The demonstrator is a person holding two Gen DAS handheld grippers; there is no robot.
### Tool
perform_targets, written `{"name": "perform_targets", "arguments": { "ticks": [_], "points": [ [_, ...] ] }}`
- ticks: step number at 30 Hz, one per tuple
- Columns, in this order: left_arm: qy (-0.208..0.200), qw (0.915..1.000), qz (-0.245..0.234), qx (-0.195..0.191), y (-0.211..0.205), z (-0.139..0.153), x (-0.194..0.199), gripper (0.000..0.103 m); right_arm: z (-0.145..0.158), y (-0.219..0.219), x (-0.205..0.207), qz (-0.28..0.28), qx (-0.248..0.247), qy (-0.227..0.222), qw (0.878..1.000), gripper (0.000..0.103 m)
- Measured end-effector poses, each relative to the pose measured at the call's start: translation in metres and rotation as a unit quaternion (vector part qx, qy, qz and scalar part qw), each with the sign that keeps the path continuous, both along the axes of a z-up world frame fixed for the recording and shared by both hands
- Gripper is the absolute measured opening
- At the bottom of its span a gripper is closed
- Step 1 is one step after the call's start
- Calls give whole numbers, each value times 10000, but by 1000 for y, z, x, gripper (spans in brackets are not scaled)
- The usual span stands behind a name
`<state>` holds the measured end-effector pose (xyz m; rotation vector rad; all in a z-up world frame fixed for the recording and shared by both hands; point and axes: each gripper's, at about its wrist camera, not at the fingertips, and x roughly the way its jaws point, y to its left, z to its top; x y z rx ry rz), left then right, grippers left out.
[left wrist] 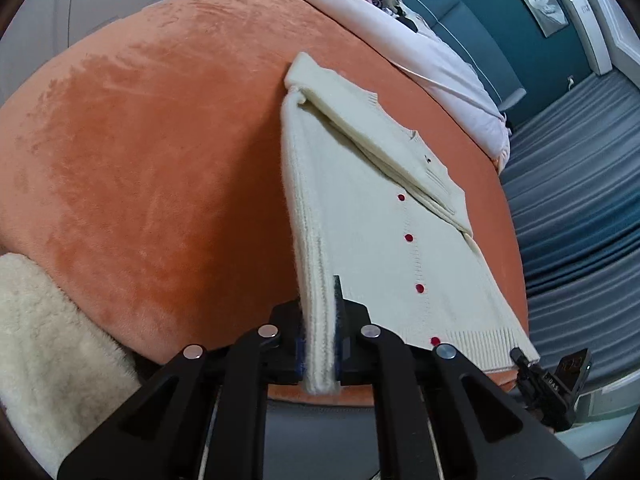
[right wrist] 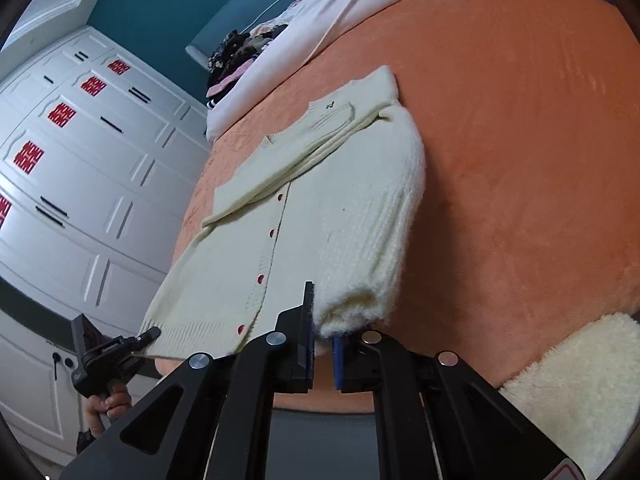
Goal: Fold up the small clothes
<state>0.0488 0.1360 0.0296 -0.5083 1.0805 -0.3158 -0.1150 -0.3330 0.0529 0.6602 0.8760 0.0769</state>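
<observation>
**Cream cardigan half folded on the orange bed, both grippers at its near edge**

While the cream knit cardigan lies flat on the orange velvet bedspread, its near hem reaches the edge of the bed. The left gripper is clamped on a folded ridge of the knit, most likely a sleeve, whose end hangs out below the blue pads and hides what lies between them. In the right wrist view the right gripper stands slightly parted; the fluffy cuff of the folded-in sleeve sits at the tips, and whether the pads actually pinch it cannot be told. Far to the left in that view the left gripper meets the hem corner, the person's hand beneath it partly cut off.

Four red buttons show along the placket; any higher ones are covered by the other sleeve folded across the chest. A small dark embroidered mark on the chest is too small to read. A sheepskin-like throw is cropped at the frame edge. White wardrobe doors carry five red paper emblems, one cut off.
</observation>
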Motion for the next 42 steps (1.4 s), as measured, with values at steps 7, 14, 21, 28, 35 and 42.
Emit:
{"name": "perform_targets", "arguments": {
  "ticks": [7,14,21,28,35,42],
  "points": [
    [830,9938,-664,335,18,-10,-99,8,-3,32,-90,1432,-272,892,9853,7],
    [823,9956,-415,-139,40,36,-136,8,36,48,-129,1927,161,644,9790,7],
    [-804,9966,-37,-180,12,72,18,14,51,-26,30,540,-2,-1123,9922,10],
    [-780,9912,778,732,2,-1,89,67,-17,-41,65,-1392,8,-979,9854,41],
    [-577,9939,397,853,-1,-31,88,88,-38,-40,67,-1325,-628,-437,9882,58],
    [-144,9969,251,731,-24,-59,122,82,-67,-38,111,-1005,-809,108,9916,64]
  ]
}}
